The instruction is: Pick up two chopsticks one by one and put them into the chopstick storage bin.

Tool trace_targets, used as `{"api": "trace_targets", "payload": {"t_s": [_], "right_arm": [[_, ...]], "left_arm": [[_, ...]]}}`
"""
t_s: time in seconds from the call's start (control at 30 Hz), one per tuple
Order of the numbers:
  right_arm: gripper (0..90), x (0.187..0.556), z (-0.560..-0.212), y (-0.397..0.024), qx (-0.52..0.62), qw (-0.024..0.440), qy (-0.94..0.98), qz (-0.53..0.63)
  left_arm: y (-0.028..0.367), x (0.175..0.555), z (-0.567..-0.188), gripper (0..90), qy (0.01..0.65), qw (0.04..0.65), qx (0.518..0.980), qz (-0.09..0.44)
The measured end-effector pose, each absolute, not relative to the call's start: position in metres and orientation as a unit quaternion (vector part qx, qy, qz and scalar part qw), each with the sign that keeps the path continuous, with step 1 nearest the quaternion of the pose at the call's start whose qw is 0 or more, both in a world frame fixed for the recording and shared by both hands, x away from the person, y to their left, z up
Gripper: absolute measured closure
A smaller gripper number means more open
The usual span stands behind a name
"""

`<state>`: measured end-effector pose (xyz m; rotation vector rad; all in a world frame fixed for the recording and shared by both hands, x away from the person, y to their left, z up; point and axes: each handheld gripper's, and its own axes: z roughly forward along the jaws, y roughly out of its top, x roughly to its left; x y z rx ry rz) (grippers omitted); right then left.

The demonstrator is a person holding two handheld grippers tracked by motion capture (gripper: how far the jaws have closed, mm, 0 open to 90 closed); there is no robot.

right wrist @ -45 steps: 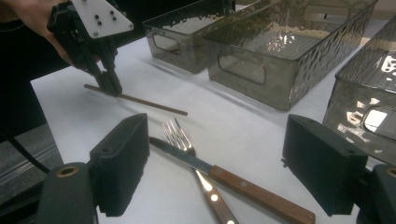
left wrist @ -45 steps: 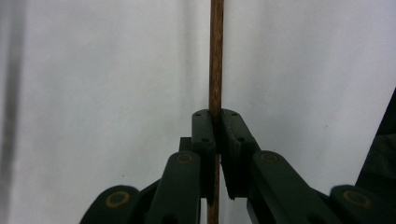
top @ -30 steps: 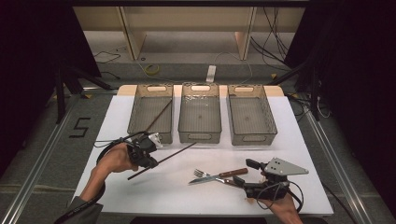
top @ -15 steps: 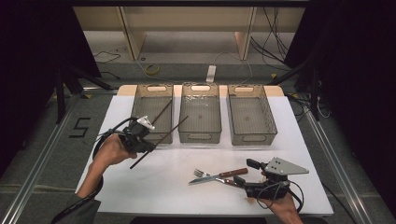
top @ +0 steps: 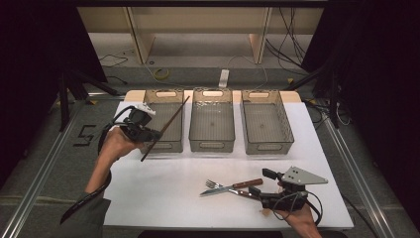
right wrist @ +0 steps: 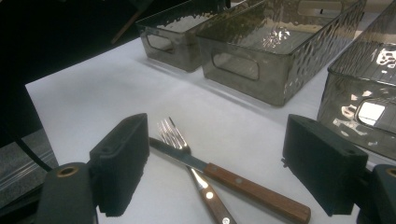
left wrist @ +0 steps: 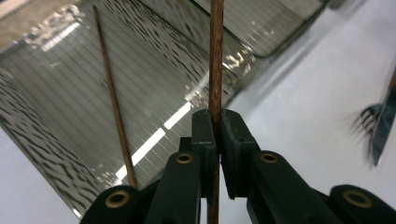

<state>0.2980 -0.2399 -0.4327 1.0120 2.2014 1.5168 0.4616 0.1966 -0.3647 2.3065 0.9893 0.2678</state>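
Lifted over the left bin, left tool clamps a thin brown chopstick.

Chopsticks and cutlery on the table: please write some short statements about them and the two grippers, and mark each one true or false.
1. The left gripper is shut on a chopstick. True.
2. A second chopstick lies inside the left bin. True.
3. The right gripper is shut on the knife. False: its jaws stand open on either side of the knife and the fork, touching neither.
4. The fork lies in the middle bin. False: it lies on the white table, crossed with the knife.
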Motion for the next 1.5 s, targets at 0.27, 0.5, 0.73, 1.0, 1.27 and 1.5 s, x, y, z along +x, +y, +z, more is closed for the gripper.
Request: {"api": "trace_targets", "payload": {"t_s": [0.27,0.5,0.73,1.0,1.27,1.5], "right_arm": [[23.7,0.298,-0.433,-0.240,0.349,0.140,0.762,0.526],[23.7,0.298,-0.433,-0.240,0.348,0.141,0.763,0.527],[23.7,0.298,-0.432,-0.240,0.347,0.140,0.763,0.527],[23.7,0.298,-0.433,-0.240,0.346,0.139,0.763,0.528],[23.7,0.298,-0.432,-0.239,0.346,0.137,0.763,0.528],[23.7,0.297,-0.432,-0.239,0.346,0.137,0.763,0.528]], "left_arm": [[0.200,0.482,-0.353,84.1,0.398,0.309,0.855,0.124],[0.206,0.495,-0.346,84.0,0.414,0.314,0.843,0.140],[0.213,0.506,-0.346,84.0,0.431,0.320,0.829,0.156],[0.217,0.518,-0.352,84.0,0.443,0.317,0.822,0.167],[0.212,0.527,-0.363,84.0,0.447,0.304,0.821,0.182],[0.210,0.529,-0.371,83.9,0.452,0.302,0.819,0.182]]}}
